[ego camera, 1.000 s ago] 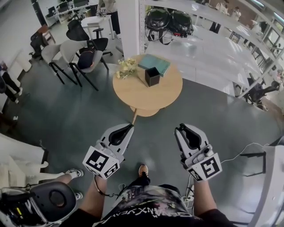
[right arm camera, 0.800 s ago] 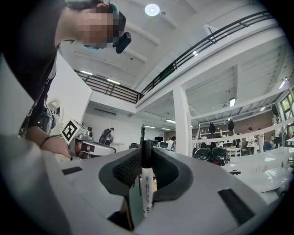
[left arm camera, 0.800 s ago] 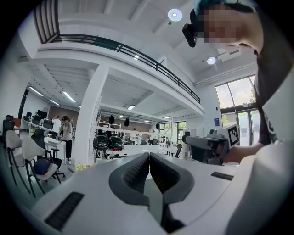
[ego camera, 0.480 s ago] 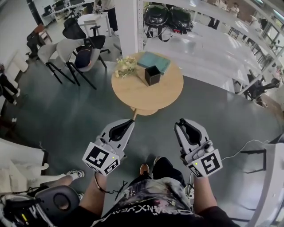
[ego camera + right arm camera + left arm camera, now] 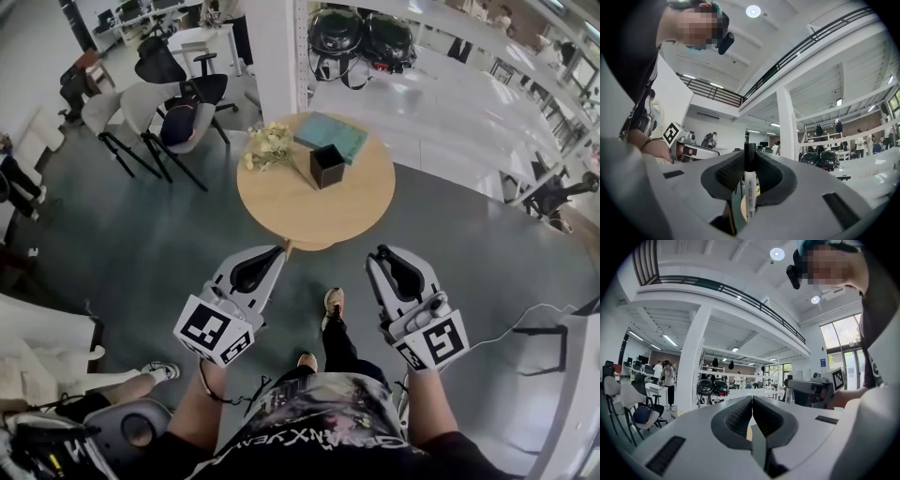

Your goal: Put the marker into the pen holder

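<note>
- The setting is an open hall with a grey floor [image 5: 141, 234]. White shelving and office chairs stand beyond the work area.
- Nearest the camera, one shoe [image 5: 332, 302] is now planted ahead of the body. A second ago it was not, so the person is stepping forward.
- The left gripper [image 5: 272, 253] has its jaws clenched together with nothing between them, and it is carried level.
- The right gripper [image 5: 380, 255] is clamped on the white marker with a black cap [image 5: 749, 187]. The marker stands upright between the pads with its cap at the tips. This grip has not altered over the last second.
- Both grippers now sit closer to the near rim of the round light-wood table [image 5: 300, 220] than they did a second ago, but they are still short of it.
- The black square pen holder [image 5: 325, 164] stands upright towards the far side of the table top. It is well apart from the marker.
- A teal book [image 5: 330, 136] lies just behind the holder, and a bunch of pale flowers [image 5: 267, 142] lies to its left.
- Judgement: this is the approach phase. The marker is secured, but the holder is not yet within reach. The next action calls for further advance, then tilting the marker tip-down over the holder's opening.
</note>
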{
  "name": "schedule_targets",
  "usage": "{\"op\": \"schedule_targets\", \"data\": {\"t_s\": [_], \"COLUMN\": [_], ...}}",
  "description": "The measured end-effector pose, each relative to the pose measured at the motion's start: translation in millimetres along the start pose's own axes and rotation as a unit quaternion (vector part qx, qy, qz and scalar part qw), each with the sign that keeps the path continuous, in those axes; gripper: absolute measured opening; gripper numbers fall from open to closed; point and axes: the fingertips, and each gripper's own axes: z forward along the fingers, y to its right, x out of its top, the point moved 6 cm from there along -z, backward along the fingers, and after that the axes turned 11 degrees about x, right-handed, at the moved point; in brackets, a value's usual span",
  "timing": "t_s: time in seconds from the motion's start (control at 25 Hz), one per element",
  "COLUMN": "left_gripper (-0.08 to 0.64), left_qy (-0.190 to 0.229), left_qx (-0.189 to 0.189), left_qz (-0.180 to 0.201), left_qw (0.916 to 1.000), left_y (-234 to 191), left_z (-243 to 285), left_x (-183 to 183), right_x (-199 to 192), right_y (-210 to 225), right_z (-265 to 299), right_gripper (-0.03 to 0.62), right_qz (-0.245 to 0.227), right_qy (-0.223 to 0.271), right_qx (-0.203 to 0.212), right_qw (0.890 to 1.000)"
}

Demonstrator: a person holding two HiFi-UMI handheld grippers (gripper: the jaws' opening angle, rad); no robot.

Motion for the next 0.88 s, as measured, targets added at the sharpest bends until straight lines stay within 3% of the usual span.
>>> {"op": "schedule_targets", "data": {"t_s": [0.88], "left_gripper": [0.021], "left_qy": [-0.017], "left_qx": [0.021], "left_qz": [-0.008], "left_qw": [0.9996], "left_y": [-65], "left_z": [158], "left_x": [8], "right_x": [-16], "right_y": [156], "right_z": [96], "right_gripper": [0.072], "right_qz": [0.019], "right_qy": [0.000], "right_qx": [0.049], "right_qw": [0.999]}}
